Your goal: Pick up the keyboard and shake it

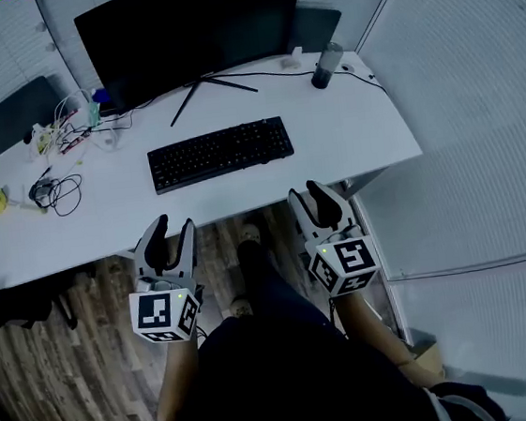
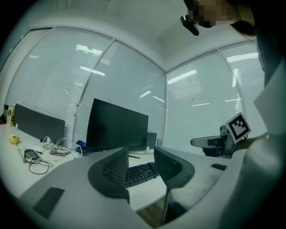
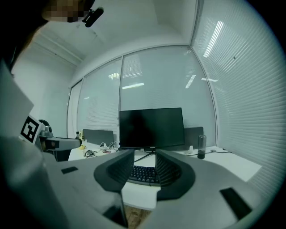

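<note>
As I look down in the head view, the flat black rectangular keyboard (image 1: pixel 221 153) lies on the white table (image 1: pixel 368 136), ahead of both tools. Its long axis runs left to right across me, and the right end sits a touch farther off. My left hand-held gripper (image 1: pixel 172 226) hangs short of the table's near edge, over the wood floor, roughly in line with the keyboard's left end. My right hand-held gripper (image 1: pixel 306 193) lines up just outside the right end and looks slightly the nearer of the two. Both are spread and carry nothing. The only container I can see is a dark cylindrical bottle (image 1: pixel 326 64) standing near the back right of the table. I cannot tell what it holds.

In the left gripper view, the left hand-held gripper (image 2: pixel 140 154) has its jaws apart with only air between them. The keyboard (image 2: pixel 140 172) shows through the gap, well ahead and not touched.

In the right gripper view, the right hand-held gripper (image 3: pixel 144 154) is parted the same way and empty. The keyboard (image 3: pixel 144 173) is framed between the jaws under the wide black monitor (image 3: pixel 152 127), and the bottle (image 3: pixel 202 146) stands off to the right.

I judge each tool must go forward over the table edge to take one short end.
</note>
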`<state>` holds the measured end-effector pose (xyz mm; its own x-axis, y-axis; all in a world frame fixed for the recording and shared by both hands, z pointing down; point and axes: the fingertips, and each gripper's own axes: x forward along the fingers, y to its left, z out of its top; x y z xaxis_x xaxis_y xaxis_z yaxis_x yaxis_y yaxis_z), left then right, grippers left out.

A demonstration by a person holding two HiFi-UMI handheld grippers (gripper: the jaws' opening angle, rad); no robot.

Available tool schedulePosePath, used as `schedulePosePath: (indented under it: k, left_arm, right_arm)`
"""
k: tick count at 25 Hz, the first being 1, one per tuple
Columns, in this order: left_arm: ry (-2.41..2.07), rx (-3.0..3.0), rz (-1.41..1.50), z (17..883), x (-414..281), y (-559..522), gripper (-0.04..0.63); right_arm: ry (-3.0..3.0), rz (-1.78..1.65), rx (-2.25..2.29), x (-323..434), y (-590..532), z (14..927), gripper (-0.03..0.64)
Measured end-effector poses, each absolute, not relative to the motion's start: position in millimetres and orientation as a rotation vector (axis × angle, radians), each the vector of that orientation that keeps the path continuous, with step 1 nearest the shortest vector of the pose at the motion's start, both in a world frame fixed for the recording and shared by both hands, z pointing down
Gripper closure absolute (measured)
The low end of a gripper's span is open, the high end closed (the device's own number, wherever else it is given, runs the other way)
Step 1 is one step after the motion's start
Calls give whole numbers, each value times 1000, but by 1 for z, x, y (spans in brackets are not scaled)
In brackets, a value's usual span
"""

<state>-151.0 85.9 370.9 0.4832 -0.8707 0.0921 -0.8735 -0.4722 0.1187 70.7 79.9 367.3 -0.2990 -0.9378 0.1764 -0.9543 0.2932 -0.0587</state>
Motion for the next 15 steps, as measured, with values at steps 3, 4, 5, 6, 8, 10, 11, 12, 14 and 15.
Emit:
schedulePosePath:
  k: [3,4,5,6,8,10,11,12,14,15]
  left_arm:
    - [-1560,2554,64,379,-159,59,437]
    - [-1572,2543,78,382,-162,49,437]
    - [-1585,2531,96,386,-165,39,436]
    - [-1596,2519,116,391,-168,28,435]
    - [-1611,2495,149,401,-172,5,431]
    - [-1618,2471,156,413,-177,-17,430]
    - [-1622,2455,155,419,-179,-28,430]
    - [-1627,2436,158,425,-181,-38,430]
    - [-1638,2398,176,439,-186,-57,426]
    - [-1639,2381,190,447,-187,-67,425]
  right_arm:
    - [-2443,235,1778,74,45,376,465]
    - [-2441,243,1767,75,32,381,465]
    - [-2439,255,1755,77,20,387,465]
    - [-2434,270,1744,79,7,394,465]
    - [-2420,297,1719,84,-20,408,465]
    - [-2404,310,1694,89,-48,420,465]
    - [-2395,313,1679,92,-61,426,465]
    - [-2383,317,1663,95,-72,433,465]
    - [-2358,334,1626,102,-93,449,465]
    - [-2348,346,1606,105,-103,458,465]
